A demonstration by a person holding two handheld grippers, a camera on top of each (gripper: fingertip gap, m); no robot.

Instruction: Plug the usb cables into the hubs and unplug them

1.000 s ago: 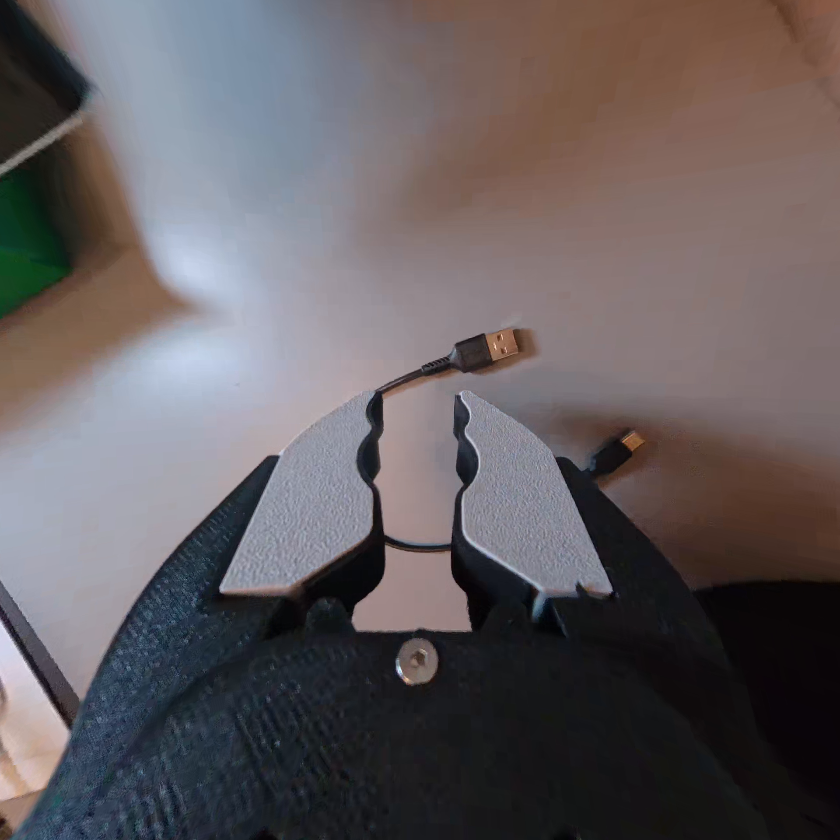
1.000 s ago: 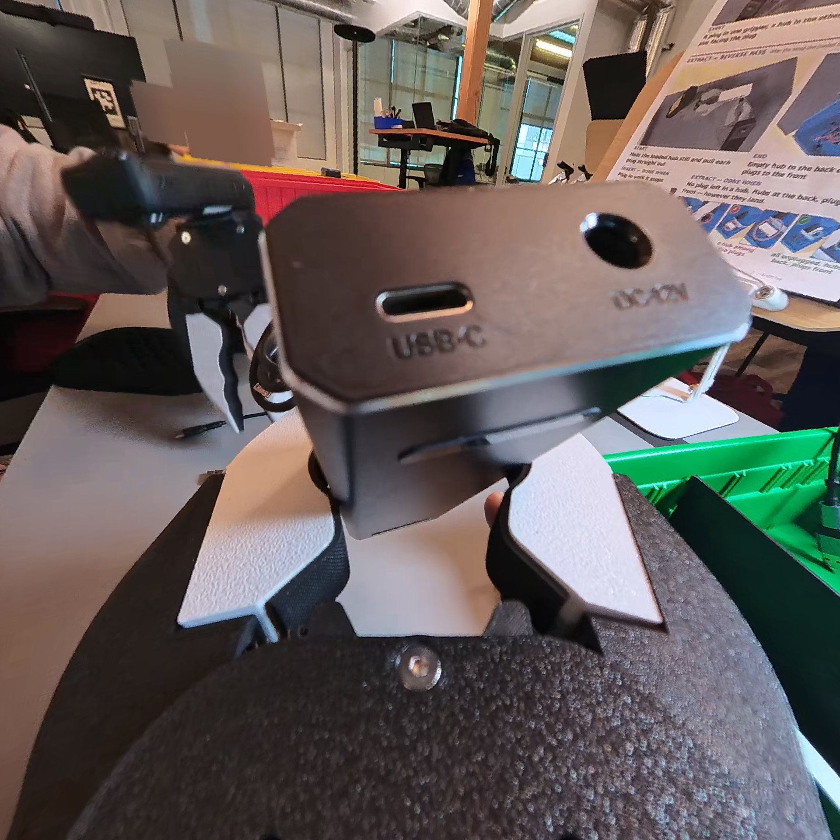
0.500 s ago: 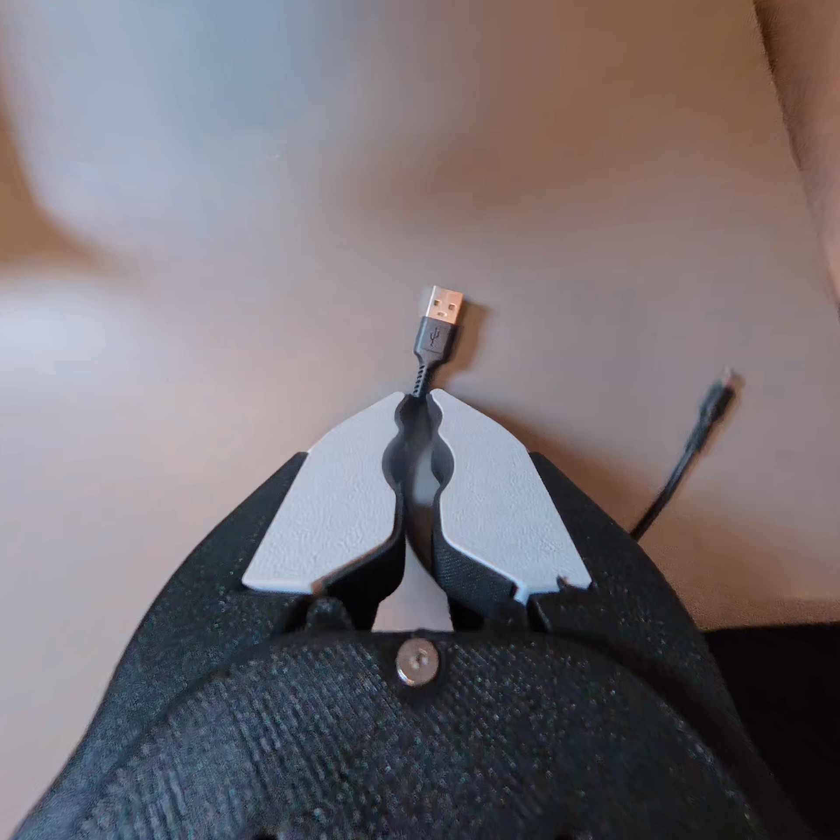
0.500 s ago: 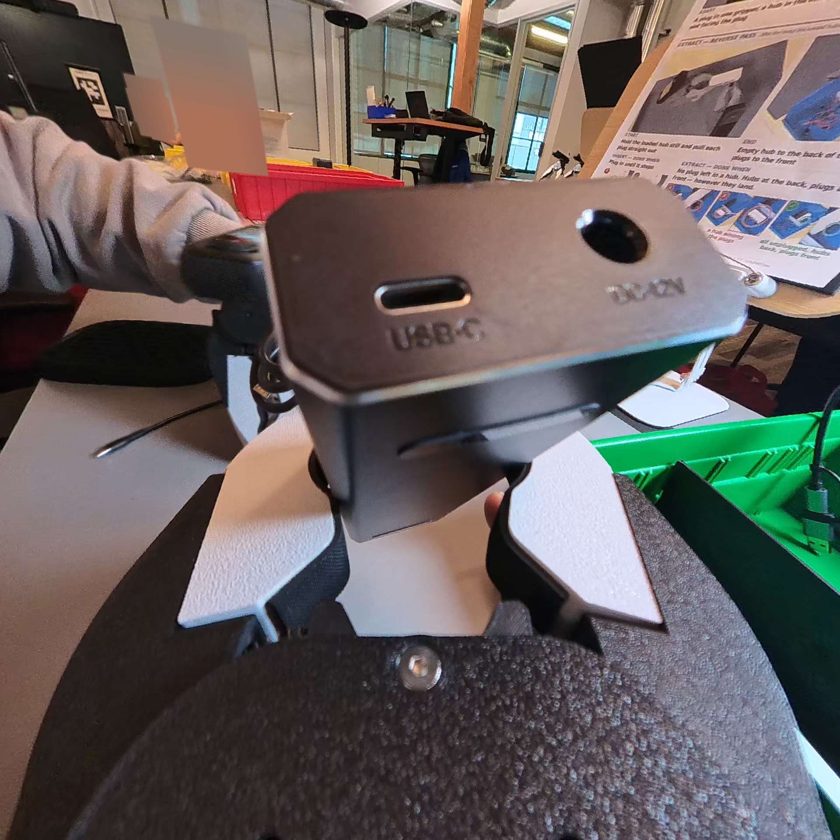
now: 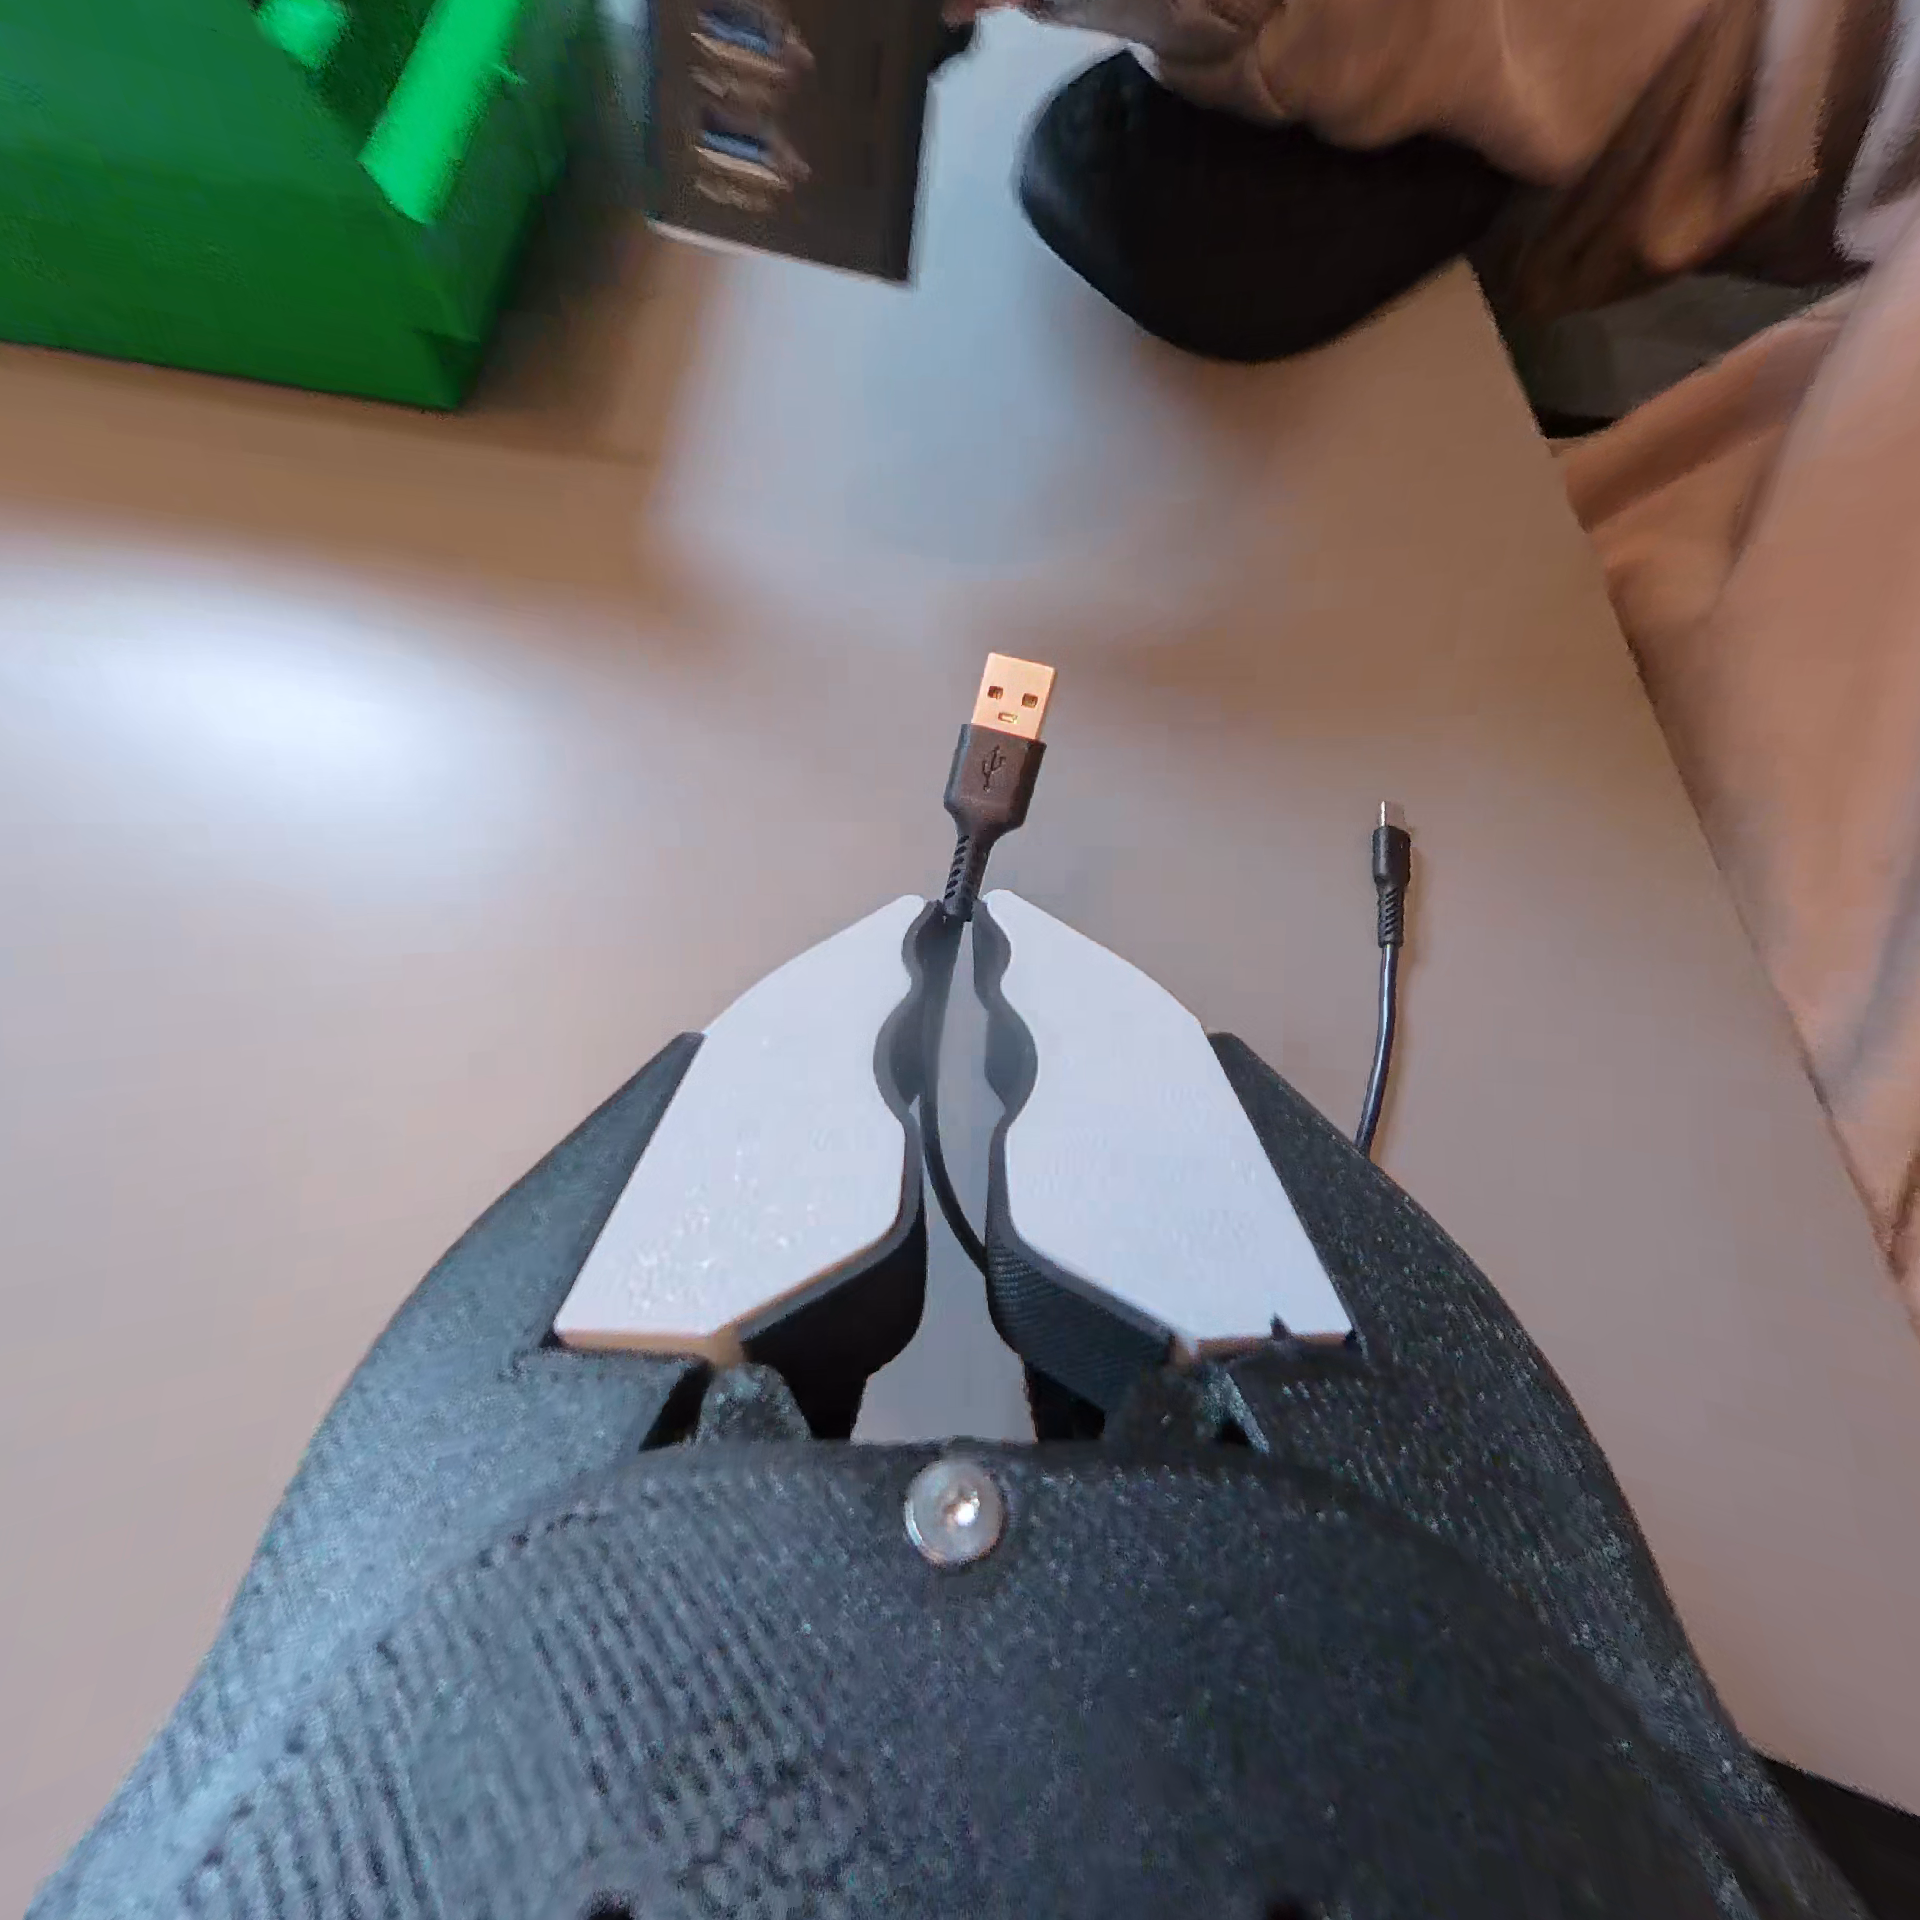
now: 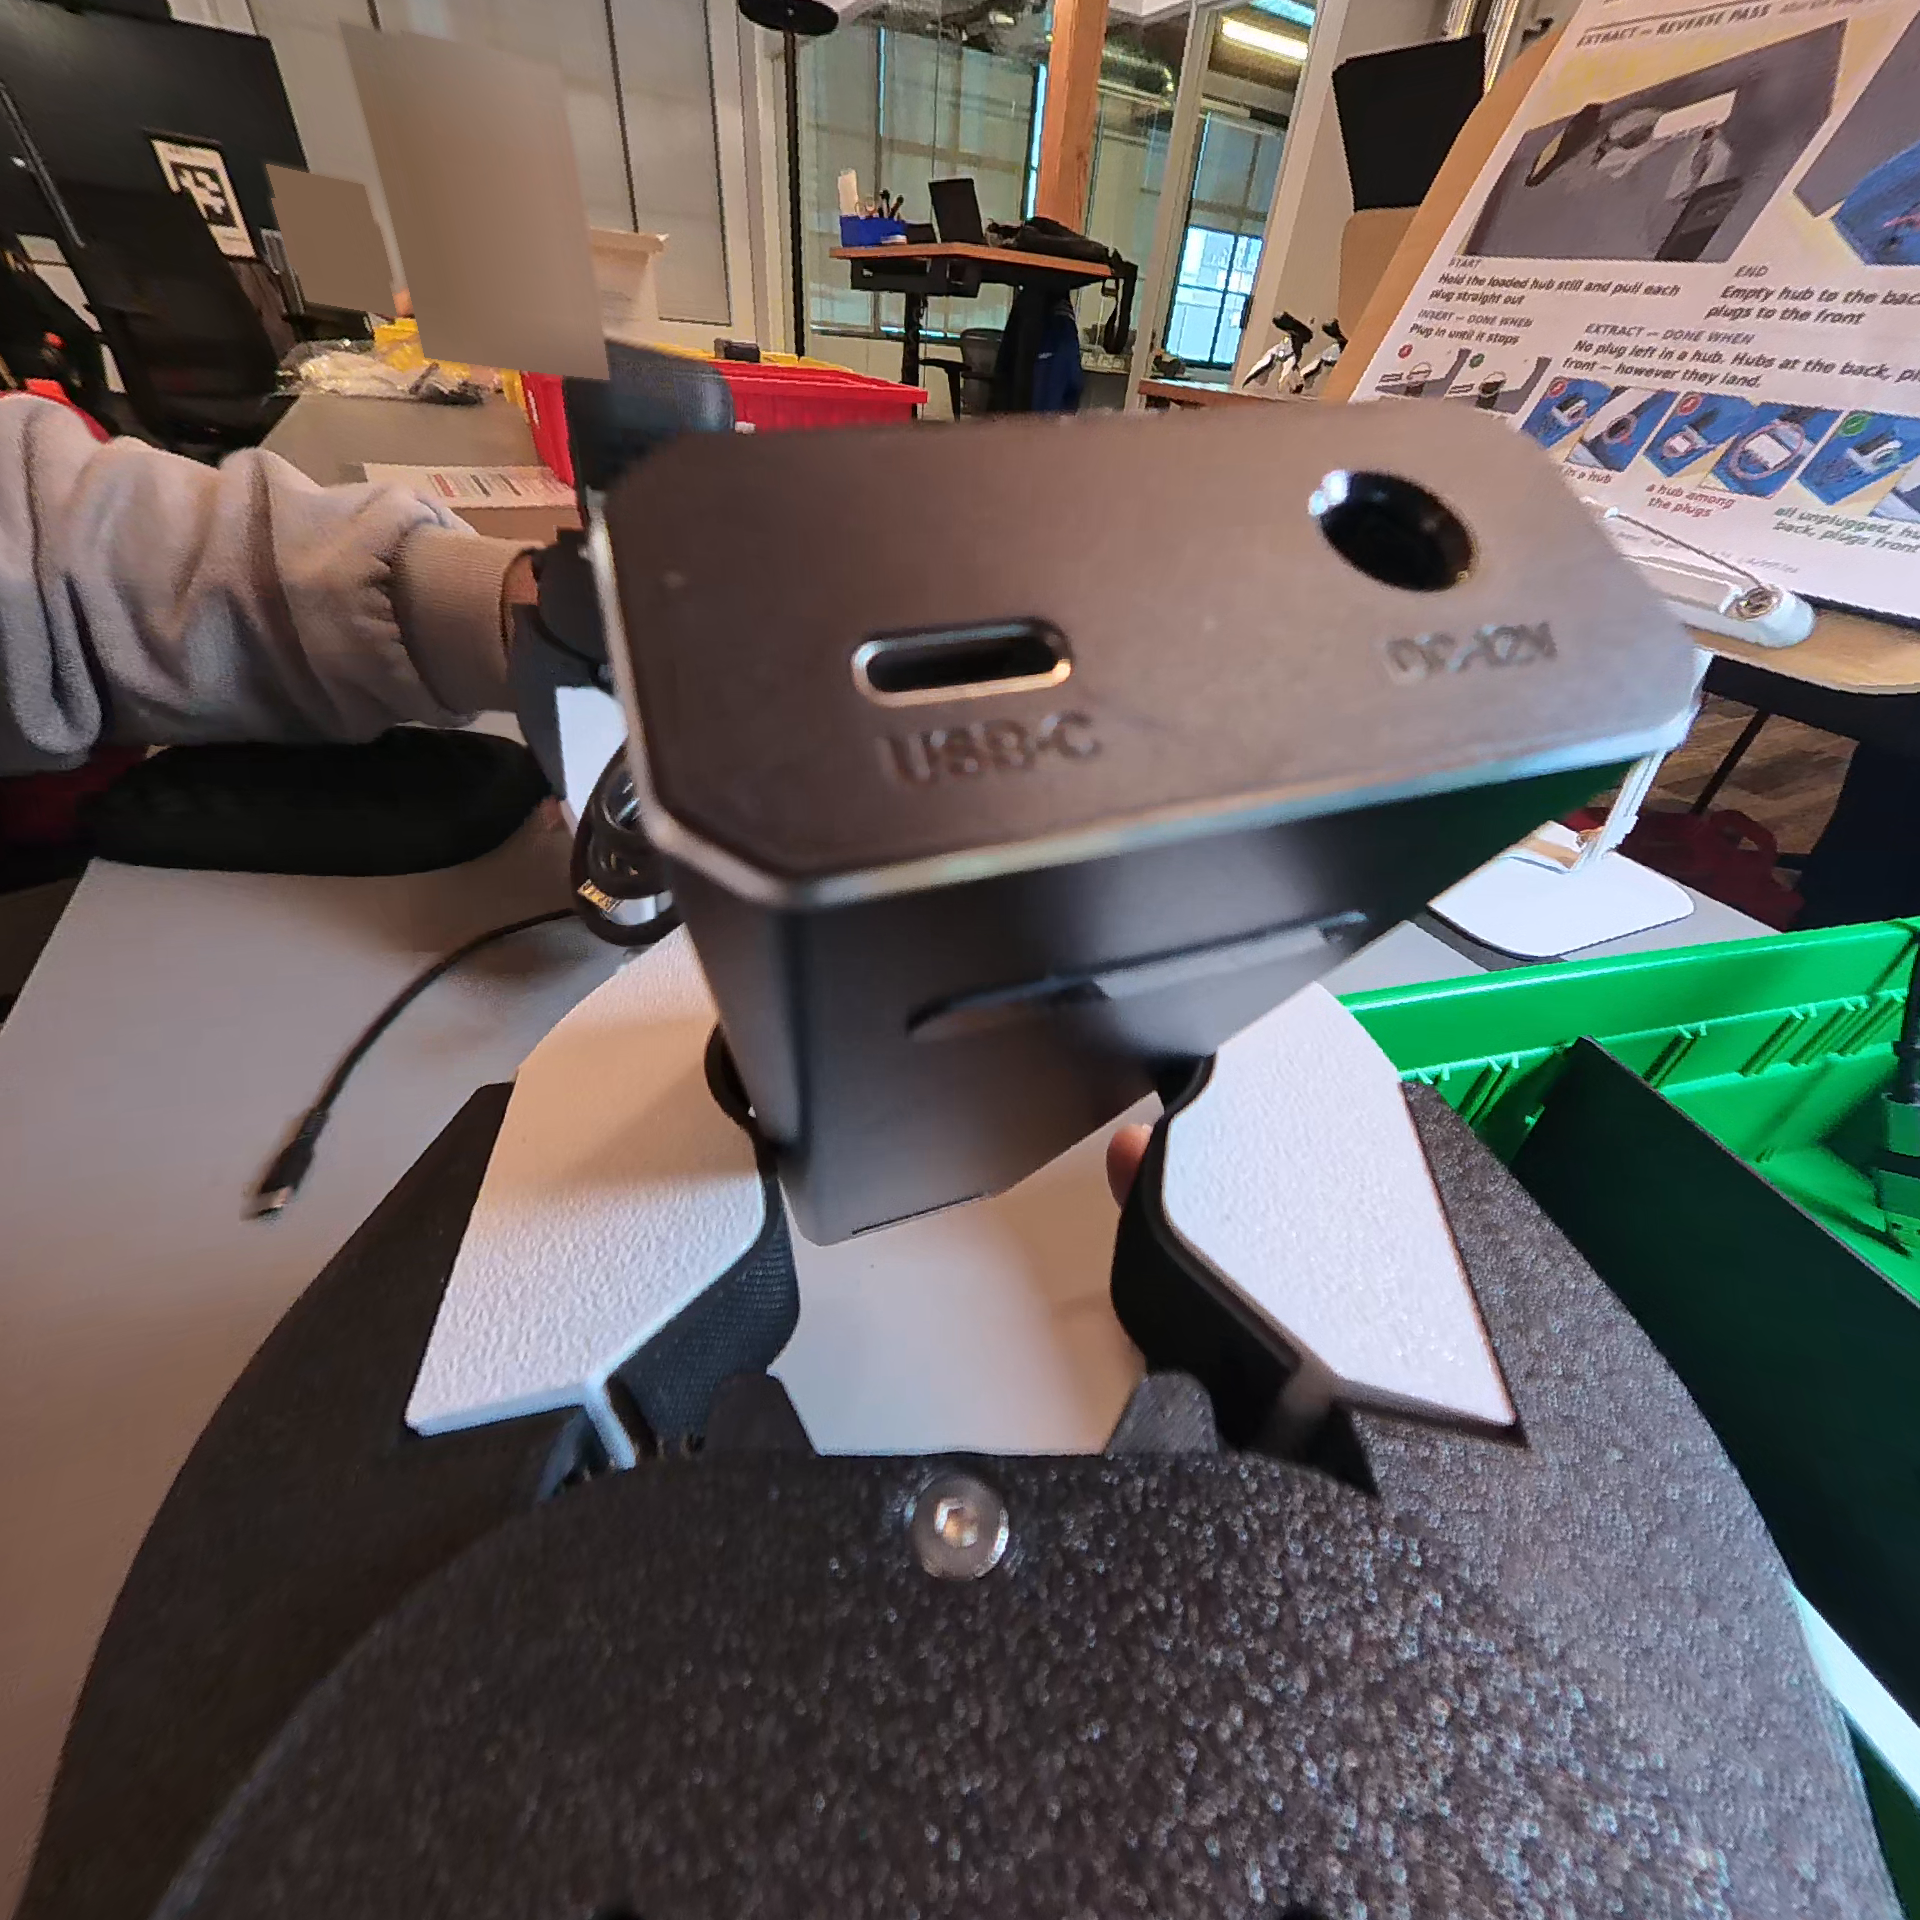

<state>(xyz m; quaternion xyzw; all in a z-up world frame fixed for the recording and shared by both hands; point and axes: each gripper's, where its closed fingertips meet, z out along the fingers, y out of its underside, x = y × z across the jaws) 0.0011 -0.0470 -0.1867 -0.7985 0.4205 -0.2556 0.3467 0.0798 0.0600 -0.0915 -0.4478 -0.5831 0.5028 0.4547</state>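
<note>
The left gripper (image 5: 958,906) has its jaws closed on the strain relief of a black USB-A cable (image 5: 992,769), whose plug points forward above the pale surface (image 5: 312,935); a trident symbol is moulded on the plug body. The cable's small far-end plug (image 5: 1390,847) lies just to the right on the surface. The right gripper (image 6: 966,1132) has its jaws clamped on a dark metal USB hub (image 6: 1091,644), held up with one end face toward the camera; that face bears an oval port, a round socket and embossed lettering under each. A green bin (image 6: 1662,1039) stands at right, and an instruction poster (image 6: 1714,312) with printed text and photos stands behind.
</note>
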